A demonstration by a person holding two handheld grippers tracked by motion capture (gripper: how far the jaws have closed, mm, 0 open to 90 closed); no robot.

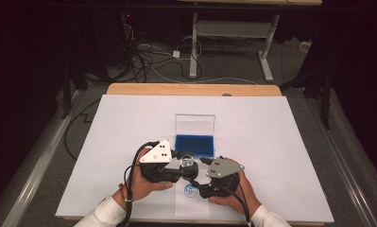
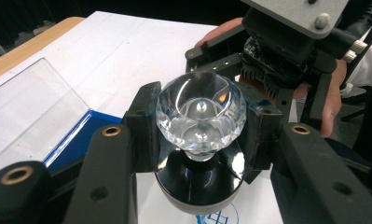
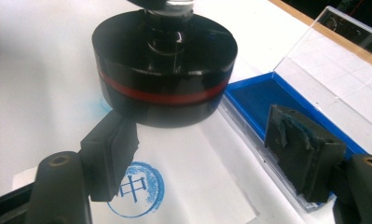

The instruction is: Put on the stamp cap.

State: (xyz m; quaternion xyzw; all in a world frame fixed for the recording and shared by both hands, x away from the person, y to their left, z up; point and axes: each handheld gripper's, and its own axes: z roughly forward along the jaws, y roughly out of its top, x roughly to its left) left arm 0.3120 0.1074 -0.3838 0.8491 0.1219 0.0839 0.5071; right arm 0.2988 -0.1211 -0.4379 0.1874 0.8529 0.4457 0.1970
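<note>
Overhead, both grippers meet near the table's front edge, just before the open blue ink pad [image 1: 194, 143]. The left gripper [image 2: 200, 123] pinches the stamp [image 2: 200, 140] by its crystal knob. The right gripper [image 3: 211, 158] gapes empty beneath it, above the blue print [image 3: 136, 189]; a wobble could smudge it.
</note>
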